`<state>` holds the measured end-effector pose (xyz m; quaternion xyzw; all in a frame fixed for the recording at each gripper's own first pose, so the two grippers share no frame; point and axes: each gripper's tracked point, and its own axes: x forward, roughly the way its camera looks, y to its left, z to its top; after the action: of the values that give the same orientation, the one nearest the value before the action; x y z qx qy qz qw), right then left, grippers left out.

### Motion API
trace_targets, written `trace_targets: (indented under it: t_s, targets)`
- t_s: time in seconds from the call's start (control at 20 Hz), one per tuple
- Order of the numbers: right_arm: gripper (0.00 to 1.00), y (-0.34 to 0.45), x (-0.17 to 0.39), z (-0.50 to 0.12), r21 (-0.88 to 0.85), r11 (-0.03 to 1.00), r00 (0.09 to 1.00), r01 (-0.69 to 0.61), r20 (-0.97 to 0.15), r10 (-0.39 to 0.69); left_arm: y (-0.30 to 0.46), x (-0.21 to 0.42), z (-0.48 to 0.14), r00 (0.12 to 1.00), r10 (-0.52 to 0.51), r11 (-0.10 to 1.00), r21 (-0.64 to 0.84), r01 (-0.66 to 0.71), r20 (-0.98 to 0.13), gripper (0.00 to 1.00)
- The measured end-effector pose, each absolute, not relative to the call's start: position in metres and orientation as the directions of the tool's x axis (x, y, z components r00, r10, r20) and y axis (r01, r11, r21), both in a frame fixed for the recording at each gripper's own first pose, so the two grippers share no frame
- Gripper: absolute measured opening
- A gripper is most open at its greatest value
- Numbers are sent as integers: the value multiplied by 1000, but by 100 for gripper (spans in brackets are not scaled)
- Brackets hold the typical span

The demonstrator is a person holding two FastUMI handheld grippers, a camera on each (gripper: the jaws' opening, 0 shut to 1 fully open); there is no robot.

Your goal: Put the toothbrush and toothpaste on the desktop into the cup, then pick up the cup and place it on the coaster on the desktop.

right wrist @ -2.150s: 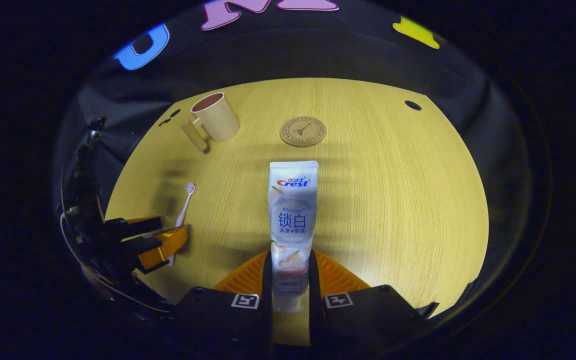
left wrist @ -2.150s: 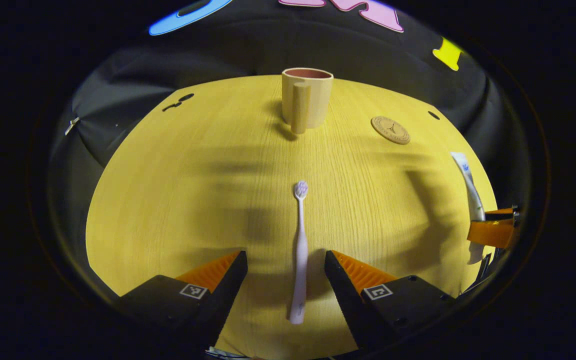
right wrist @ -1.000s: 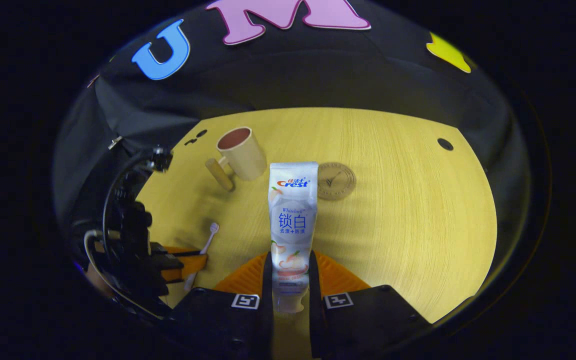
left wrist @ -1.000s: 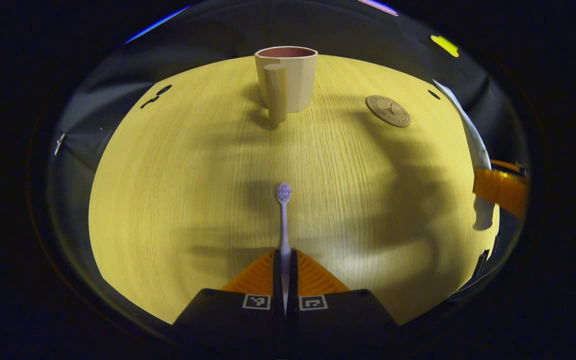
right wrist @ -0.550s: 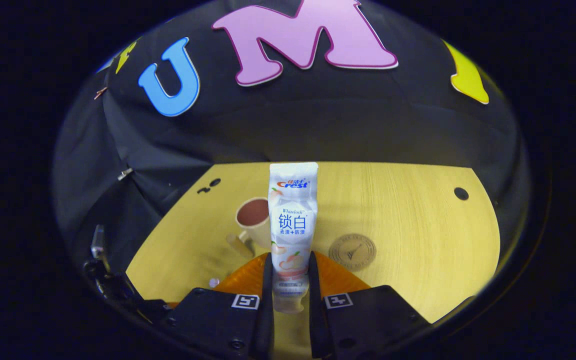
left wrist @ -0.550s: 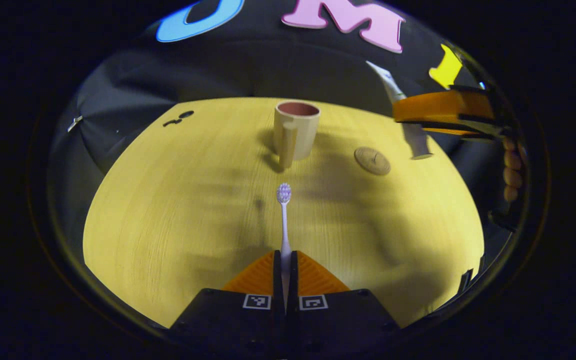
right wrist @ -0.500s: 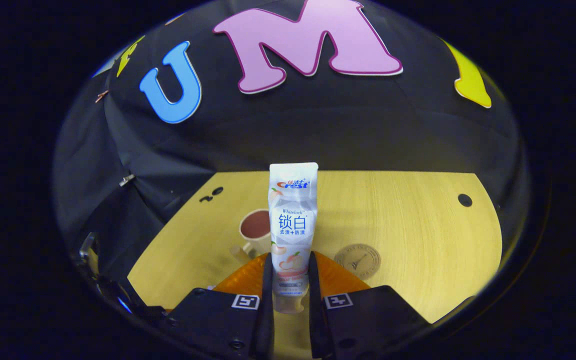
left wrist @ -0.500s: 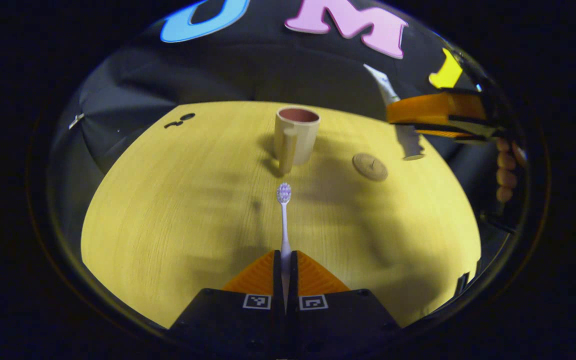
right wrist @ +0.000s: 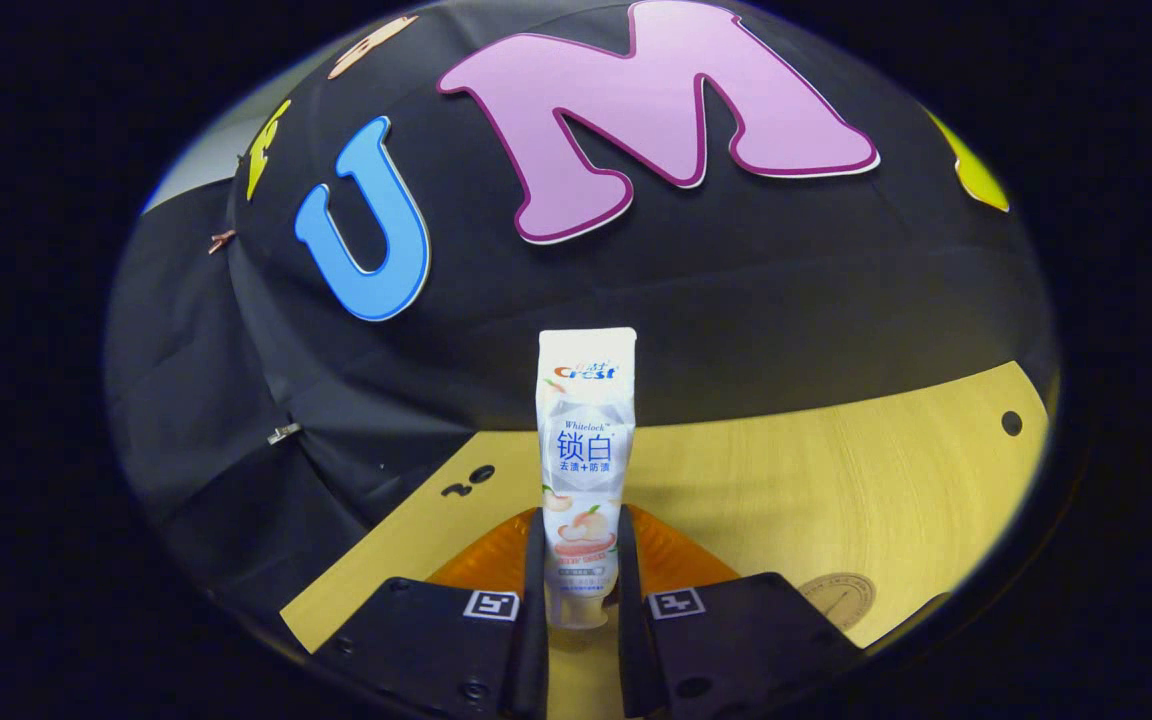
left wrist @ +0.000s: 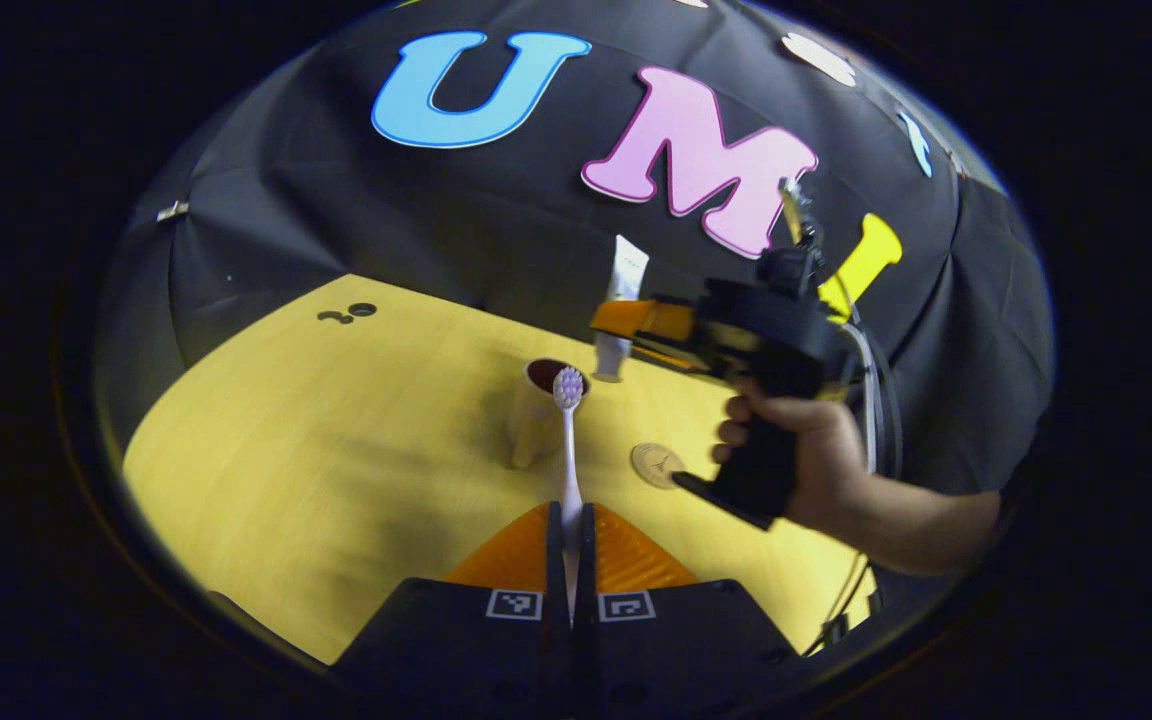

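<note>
Both tools are clamped shut on their loads and raised off the yellow wooden tabletop (left wrist: 336,440) for dropping in: the left tool (left wrist: 569,520) pinches the slim white toothbrush (left wrist: 567,440) by its handle, the right tool (right wrist: 581,560) nips the white toothpaste tube (right wrist: 584,440) upright above the beige handled cup (left wrist: 541,400), the round tan coaster (left wrist: 658,465) just beside.

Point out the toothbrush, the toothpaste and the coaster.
toothbrush (left wrist: 568,455): left gripper view, mid-handle above the fingers.
toothpaste (right wrist: 585,440): right gripper view, middle of the tube's printed face.
coaster (left wrist: 656,465): left gripper view, centre of the disc on the desktop.
</note>
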<state>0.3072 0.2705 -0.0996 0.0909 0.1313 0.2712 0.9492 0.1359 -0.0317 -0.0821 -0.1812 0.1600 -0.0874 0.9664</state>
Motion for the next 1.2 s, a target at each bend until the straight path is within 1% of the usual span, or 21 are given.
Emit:
trace_targets:
  t_s: [0.1, 0.2, 0.35, 0.5, 0.55, 0.6, 0.65, 0.7, 0.75, 0.8, 0.85, 0.9, 0.95, 1.0, 1.05, 1.1, 1.2]
  targets:
    - [32, 276, 317, -94, 220, 837, 833, -502, -137, 536, -37, 136, -81, 934, -251, 904, -407, 132, -256, 6]
    - [31, 282, 329, -98, 178, 839, 838, -514, -102, 536, -43, 139, -79, 932, -274, 890, -431, 152, -238, 6]
    - [32, 284, 341, -121, 129, 844, 839, -521, -106, 534, -44, 151, -71, 938, -289, 873, -454, 177, -191, 6]
    - [32, 283, 352, -135, 126, 848, 844, -516, -98, 528, -39, 160, -58, 946, -293, 851, -489, 193, -137, 6]
    - [28, 283, 353, -138, 132, 847, 843, -516, -96, 529, -36, 161, -55, 950, -288, 847, -495, 193, -124, 6]
    - [33, 283, 354, -141, 138, 844, 841, -518, -96, 532, -32, 163, -54, 953, -281, 848, -495, 190, -116, 6]
    - [35, 284, 352, -145, 141, 841, 837, -523, -101, 537, -30, 165, -54, 954, -277, 848, -496, 188, -112, 6]
    - [30, 284, 350, -149, 137, 840, 836, -526, -102, 540, -27, 169, -52, 957, -269, 849, -496, 183, -109, 6]
    - [31, 284, 348, -154, 130, 838, 833, -530, -103, 543, -25, 171, -52, 959, -265, 847, -500, 181, -102, 6]
    - [39, 284, 344, -160, 125, 836, 830, -535, -107, 547, -21, 172, -51, 961, -260, 846, -503, 179, -95, 6]
    - [36, 286, 340, -163, 131, 824, 819, -551, -106, 564, -17, 170, -54, 962, -256, 846, -503, 179, -89, 6]
    - [47, 287, 335, -163, 137, 815, 811, -564, -98, 577, -15, 169, -54, 963, -254, 847, -501, 179, -85, 6]
    - [48, 285, 333, -163, 137, 814, 810, -565, -95, 578, -14, 171, -54, 964, -252, 849, -496, 181, -80, 6]
    - [59, 283, 329, -162, 143, 808, 805, -572, -91, 586, -13, 173, -51, 965, -252, 852, -490, 185, -74, 6]
    - [65, 278, 329, -163, 149, 813, 809, -563, -101, 579, -14, 180, -48, 965, -254, 854, -484, 193, -64, 6]
    - [100, 271, 326, -163, 161, 812, 809, -560, -105, 579, -15, 186, -43, 966, -255, 854, -480, 201, -49, 6]
    - [98, 247, 325, -156, 172, 835, 833, -523, -103, 543, -15, 204, -27, 966, -257, 853, -473, 223, -9, 6]
